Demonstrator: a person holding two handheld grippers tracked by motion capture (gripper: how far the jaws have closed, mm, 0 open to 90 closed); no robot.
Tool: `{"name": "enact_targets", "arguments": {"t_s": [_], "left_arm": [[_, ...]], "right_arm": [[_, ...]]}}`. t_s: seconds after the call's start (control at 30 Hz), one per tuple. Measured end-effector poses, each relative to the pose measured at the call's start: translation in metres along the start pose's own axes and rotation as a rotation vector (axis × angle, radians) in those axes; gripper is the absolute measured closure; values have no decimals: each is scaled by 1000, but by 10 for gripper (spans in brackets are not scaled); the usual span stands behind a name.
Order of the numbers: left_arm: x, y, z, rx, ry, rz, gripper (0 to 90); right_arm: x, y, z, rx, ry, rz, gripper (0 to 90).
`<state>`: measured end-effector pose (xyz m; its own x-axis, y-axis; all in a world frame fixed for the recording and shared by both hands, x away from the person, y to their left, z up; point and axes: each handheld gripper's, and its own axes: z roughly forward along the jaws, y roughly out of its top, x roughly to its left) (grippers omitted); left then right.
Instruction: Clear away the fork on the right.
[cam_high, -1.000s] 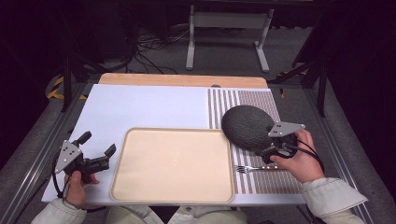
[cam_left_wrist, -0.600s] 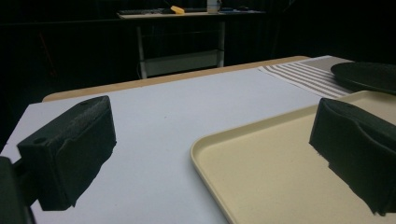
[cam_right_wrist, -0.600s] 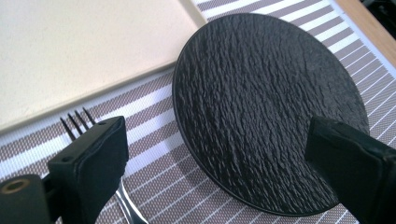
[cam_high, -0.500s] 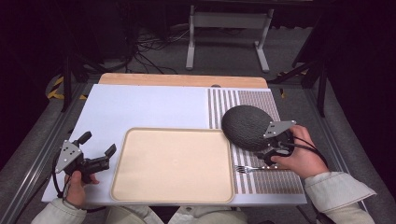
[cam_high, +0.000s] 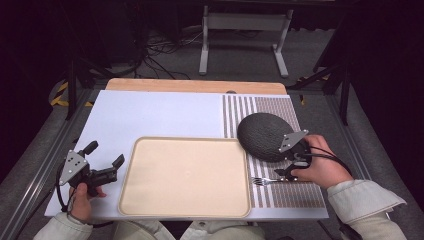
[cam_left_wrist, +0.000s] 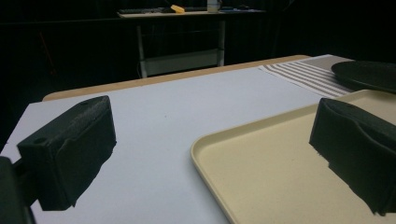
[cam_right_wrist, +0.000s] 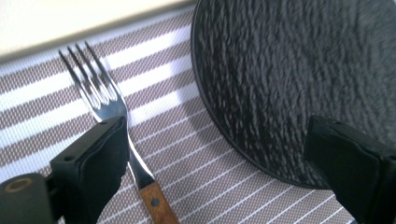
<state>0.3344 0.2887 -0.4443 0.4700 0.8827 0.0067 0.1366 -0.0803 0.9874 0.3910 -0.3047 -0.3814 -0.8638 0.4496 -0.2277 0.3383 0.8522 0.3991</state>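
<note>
Bench, high view: cream tray (cam_high: 185, 176) at centre. Dark textured plate (cam_high: 265, 136) at 3 o'clock of the tray, on the striped mat (cam_high: 280, 107). Fork (cam_high: 264, 181) lies at 6 o'clock of the plate, tines toward the tray. Right tool (cam_high: 289, 170), jaws apart, straddles fork neck and plate rim. Left tool (cam_high: 105, 161) at 9 o'clock of the tray, jaws apart, holding nothing.
</note>
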Motion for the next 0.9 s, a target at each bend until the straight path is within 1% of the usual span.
{"name": "enact_targets", "arguments": {"t_s": [0.07, 0.17, 0.23, 0.3, 0.4, 0.43, 0.47, 0.53, 0.6, 0.63, 0.67, 0.73, 0.87, 0.9], "left_arm": [[0, 0, 0, 0, 0, 0, 9], [0, 0, 0, 1, 0, 0, 10], [0, 0, 0, 2, 0, 0, 10], [0, 0, 1, 4, 0, 0, 10], [0, 0, 1, 6, 2, 0, 9], [0, 0, 1, 5, 1, 0, 9], [0, 0, 0, 7, 2, 0, 9], [0, 0, 0, 8, 2, 0, 9], [0, 0, 1, 7, 2, 0, 9], [0, 0, 1, 8, 1, 1, 10], [0, 0, 1, 8, 1, 1, 12], [0, 0, 1, 7, 0, 0, 12], [0, 0, 1, 8, 0, 1, 12], [0, 0, 1, 10, 0, 1, 12]], "right_arm": [[0, -1, 2, 21, 11, -13, 83], [0, -1, 4, 39, 29, -33, 92], [1, 0, 6, 68, 42, -68, 94], [2, 0, 9, 82, 62, -100, 100], [2, -1, 11, 106, 86, -114, 100], [3, -2, 12, 112, 87, -110, 100], [3, -2, 12, 115, 91, -109, 107], [3, -3, 14, 106, 100, -123, 121], [2, -3, 14, 108, 113, -134, 129], [2, -4, 14, 107, 111, -137, 137], [2, -4, 14, 109, 121, -151, 141], [2, -4, 15, 116, 130, -148, 146], [2, -5, 16, 116, 145, -162, 158], [2, -5, 16, 117, 157, -166, 155]]}}
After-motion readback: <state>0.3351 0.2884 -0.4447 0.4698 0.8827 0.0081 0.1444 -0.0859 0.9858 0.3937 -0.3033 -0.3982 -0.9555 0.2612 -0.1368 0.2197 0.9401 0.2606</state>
